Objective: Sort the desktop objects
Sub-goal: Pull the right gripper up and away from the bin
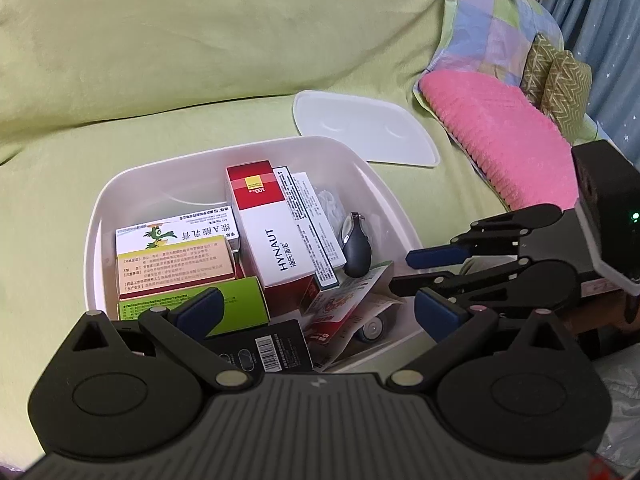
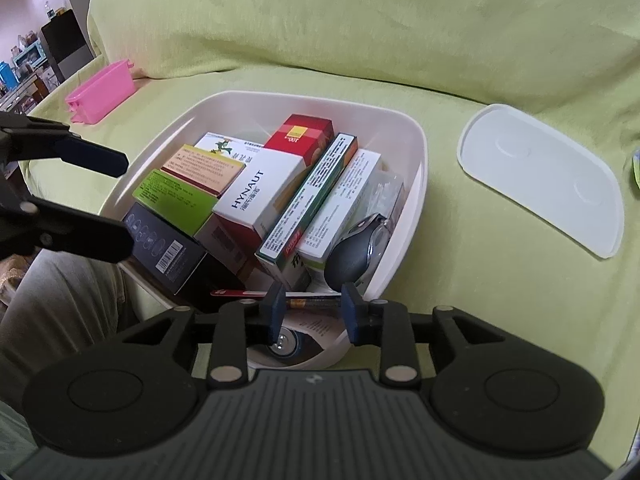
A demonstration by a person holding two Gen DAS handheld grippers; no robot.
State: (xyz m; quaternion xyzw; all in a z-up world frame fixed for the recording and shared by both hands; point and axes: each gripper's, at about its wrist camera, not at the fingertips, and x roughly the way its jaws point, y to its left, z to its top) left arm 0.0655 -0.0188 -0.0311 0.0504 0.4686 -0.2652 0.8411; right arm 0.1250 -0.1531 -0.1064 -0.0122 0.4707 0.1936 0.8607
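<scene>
Sitting on the green-covered sofa [image 2: 480,300], the white bin [image 2: 416,148] already holds the medicine boxes [image 2: 260,200], a black box [image 2: 168,248] and a grey mouse [image 2: 356,248], so sorting looks nearly done; its lid [image 2: 544,176] lies apart to the right, not yet fitted. The left gripper [image 1: 316,312] hangs wide open over the near rim, empty; the right gripper [image 2: 312,308] stands partly open at the near right corner, gripping nothing I can confirm. Open cushion surrounds the bin, but the grippers crowd each other.
</scene>
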